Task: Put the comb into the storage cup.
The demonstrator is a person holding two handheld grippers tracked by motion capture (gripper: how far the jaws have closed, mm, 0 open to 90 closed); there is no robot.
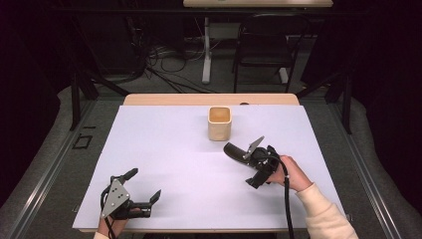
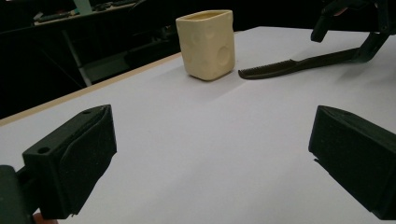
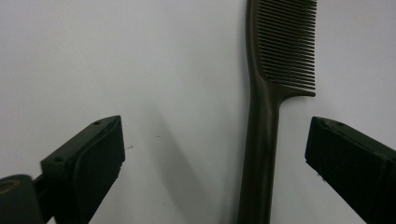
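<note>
Right gripper (image 3: 215,158) jaws spread wide, holding nothing, dark comb (image 3: 266,121) lying flat between them nearer the right jaw, left gripper (image 2: 210,158) gaping empty over bare white table (image 1: 164,149), cream cup (image 2: 207,43) beyond, dim room behind.

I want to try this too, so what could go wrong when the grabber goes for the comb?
The comb lies flat on the table, nearer one jaw of the open right gripper, so the jaws might push it sideways instead of pinching it. It is thin, so it may slip out. The cup stands close by and could get bumped.
</note>
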